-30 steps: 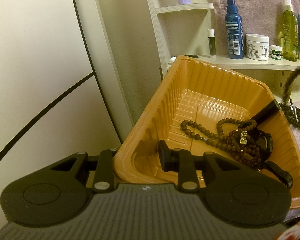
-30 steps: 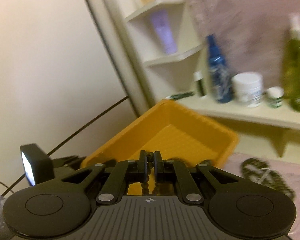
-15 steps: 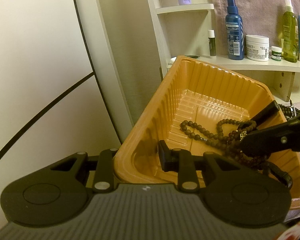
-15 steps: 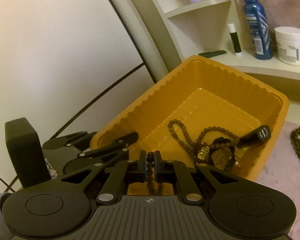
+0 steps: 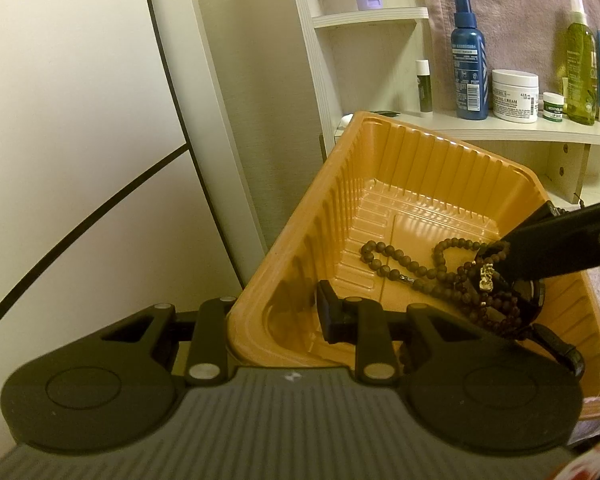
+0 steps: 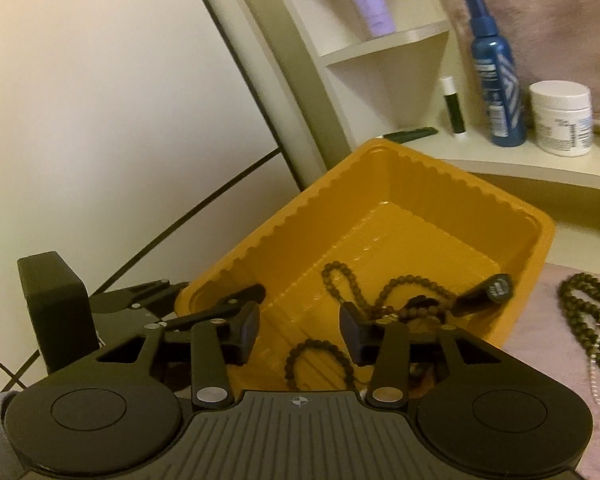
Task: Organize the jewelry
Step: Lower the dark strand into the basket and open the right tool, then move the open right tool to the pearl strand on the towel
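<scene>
Tray: orange ribbed plastic tray (image 5: 432, 184), tilted, its near corner clamped by the left gripper; in the left wrist view it fills the 3 o'clock half.
Left gripper (image 5: 278, 316): jaws narrow, closed on the tray's near wall, one finger inside, one outside; steadies the tray.
Right gripper (image 6: 298, 330): jaws have just been opening and stand about half wide over the tray's near end; nothing pressed between the pads.
Bead loop: small dark bead loop (image 6: 316, 364), lying on the tray floor below and between the right gripper's fingers, at 6 o'clock in the right wrist view; judged freshly let go.
Tray contents: long brown bead strand (image 5: 404, 264) at mid floor; tangle of beads with a gold charm (image 5: 486, 282) towards 4 o'clock; dark watch-like piece under it, hard to make out; black tube (image 6: 486, 290) leaning on the far right wall.
Left outside: dark green bead strand (image 6: 588, 316) on the pinkish cloth (image 6: 540, 364), at 3 o'clock, well apart from the tray.
Shelf: blue spray bottle (image 6: 496, 76), white cream jar (image 6: 562, 118); not part of the job.
Step in hand: dropping one bead piece into the tray; release looks done.
Next move: lift the right gripper clear without snagging the loop, swing towards 3 o'clock, pinch the green strand on the cloth; left grip should hold the tray as is.
</scene>
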`<state>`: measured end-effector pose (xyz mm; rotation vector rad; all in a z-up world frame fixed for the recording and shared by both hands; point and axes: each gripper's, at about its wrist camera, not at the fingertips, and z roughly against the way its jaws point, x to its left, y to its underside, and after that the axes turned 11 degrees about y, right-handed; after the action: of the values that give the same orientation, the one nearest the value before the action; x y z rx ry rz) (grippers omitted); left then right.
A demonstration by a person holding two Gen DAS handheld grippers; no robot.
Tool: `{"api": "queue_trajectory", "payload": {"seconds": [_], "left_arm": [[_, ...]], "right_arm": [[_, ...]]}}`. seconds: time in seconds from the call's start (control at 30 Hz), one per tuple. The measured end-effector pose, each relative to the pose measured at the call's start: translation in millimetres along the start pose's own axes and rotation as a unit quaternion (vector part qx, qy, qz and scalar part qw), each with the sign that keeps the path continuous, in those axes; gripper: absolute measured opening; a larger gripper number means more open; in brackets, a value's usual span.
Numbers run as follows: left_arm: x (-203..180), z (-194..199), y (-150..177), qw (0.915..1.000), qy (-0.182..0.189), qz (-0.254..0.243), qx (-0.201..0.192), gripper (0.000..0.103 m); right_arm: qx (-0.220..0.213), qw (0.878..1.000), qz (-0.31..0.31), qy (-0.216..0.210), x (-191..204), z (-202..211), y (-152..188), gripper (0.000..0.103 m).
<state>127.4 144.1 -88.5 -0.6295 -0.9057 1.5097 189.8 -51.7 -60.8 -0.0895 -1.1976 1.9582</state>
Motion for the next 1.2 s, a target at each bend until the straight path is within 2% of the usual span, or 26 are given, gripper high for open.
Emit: {"api": "queue_trajectory", "payload": {"seconds": [0.37,1.2], "left_arm": [[0.2,-1.1,0.0,1.0000,-0.001,-0.002,0.000,0.025],[0.1,-1.7,1.3,1.0000,-0.003,-0.005,0.001,0.025]], "right_arm": [[0.001,0.999,-0.024,0.028,-20.8,23.2,11.2,0.053],[0.004,0.989,-0.074,0.125,-82.4,69.0,40.5,0.054]]}}
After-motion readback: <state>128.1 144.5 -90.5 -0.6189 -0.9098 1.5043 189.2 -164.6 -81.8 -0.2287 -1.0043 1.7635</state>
